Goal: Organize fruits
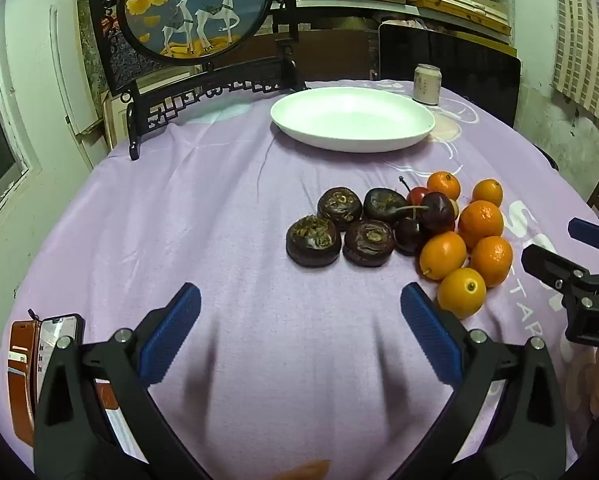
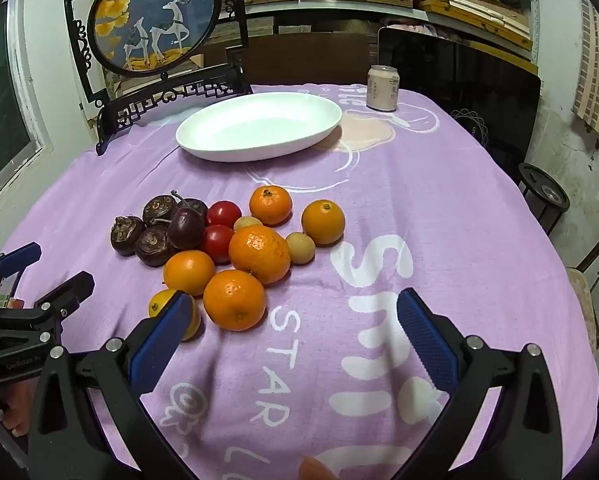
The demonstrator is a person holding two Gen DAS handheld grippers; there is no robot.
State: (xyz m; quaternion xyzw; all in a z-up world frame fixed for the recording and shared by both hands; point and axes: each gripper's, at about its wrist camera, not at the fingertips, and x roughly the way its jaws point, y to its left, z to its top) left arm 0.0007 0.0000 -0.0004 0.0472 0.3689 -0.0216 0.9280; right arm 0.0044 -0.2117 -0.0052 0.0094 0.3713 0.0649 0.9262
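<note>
Fruit heaped on the purple cloth, both grippers spread and holding nothing.

Left wrist: left gripper [image 1: 299, 336] hovers released before the chestnuts [image 1: 339, 226], cherries [image 1: 423, 216] and oranges [image 1: 467, 244]; white plate [image 1: 419, 136] lies beyond them.
Right wrist: right gripper [image 2: 295, 340] is released, its left finger [image 2: 161, 338] overlapping the nearest orange [image 2: 157, 304].
</note>
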